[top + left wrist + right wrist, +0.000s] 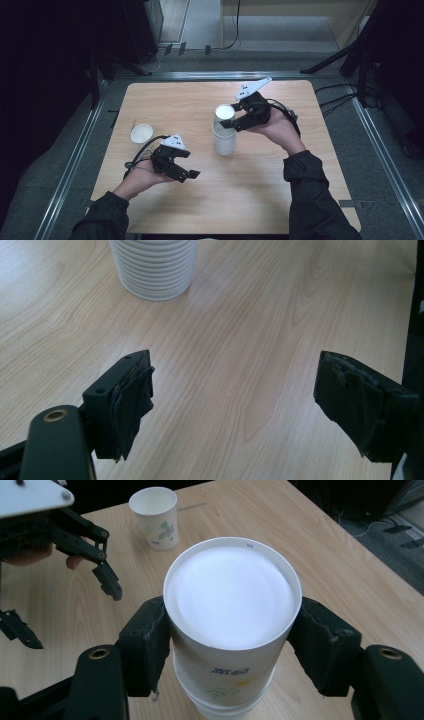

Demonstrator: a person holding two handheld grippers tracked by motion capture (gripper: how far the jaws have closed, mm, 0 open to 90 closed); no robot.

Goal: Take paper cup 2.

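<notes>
- We read the step in hand as pulling the top cup (232, 625) off the stack of paper cups (224, 137), which stands upright a little right of the table's (280, 200) middle in the high view.
- The right gripper (231, 121) comes at the stack from about 2 o'clock and is clenched on that top cup just under its rim; in the right gripper view a black pad presses the cup wall at 9 o'clock and another at 3 o'clock.
- The top cup sits raised above the cups nested below it, though we cannot tell whether it has come free of them.
- The next move, as we judge it, is a straight lift. The cups beneath may cling and rise with it, and nothing holds them down now, so a pinch too hard would crush the thin wall.
- The left gripper (194, 164) is released and holds nothing; its jaws stand wide apart over bare wood in the left gripper view, with the foot of the stack at about 11 o'clock ahead of them.
- The left hand (142, 176) rests low near the table's front-left, at about 8 o'clock from the stack, well apart from it, jaws pointing right.
- The right hand (279, 129) is held above the table, wrist bent, jaws pointing left toward the stack.
- A single cup (141, 133) stands alone at about 9 o'clock from the stack, near the left gripper but untouched.
</notes>
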